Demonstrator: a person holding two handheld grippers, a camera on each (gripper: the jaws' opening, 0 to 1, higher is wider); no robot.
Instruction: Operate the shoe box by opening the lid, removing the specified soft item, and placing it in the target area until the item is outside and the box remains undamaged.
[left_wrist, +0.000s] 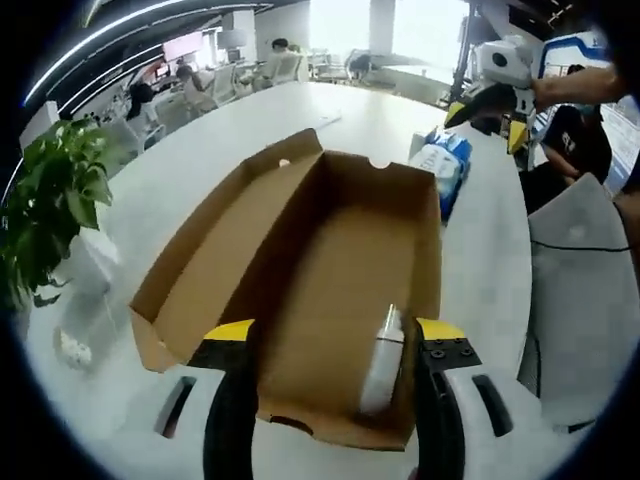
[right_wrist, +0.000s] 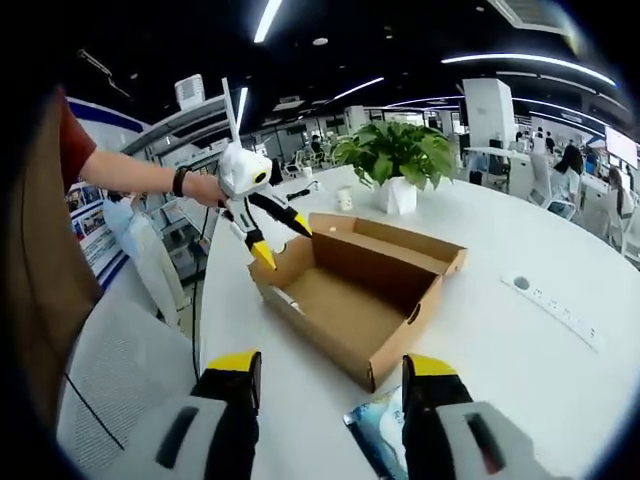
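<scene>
White surface (right_wrist: 520, 340) takes up most of both views, round and glossy. On it sits the cardboard shoe box (left_wrist: 340, 300), lid (left_wrist: 215, 265) already flipped open and lying flat off one long side. Potted plant (right_wrist: 395, 160) stands well behind the box in the right gripper view. Left hand-held gripper (left_wrist: 330, 380) hovers right at the box's near end, jaws spread wide, nothing between them. Right hand-held gripper (right_wrist: 330, 400) sits apart from the box, also spread, empty. A blue-and-white soft pack (left_wrist: 442, 165) lies just outside the box's far corner. Inside, a small white bottle (left_wrist: 382, 365) leans against one wall.
</scene>
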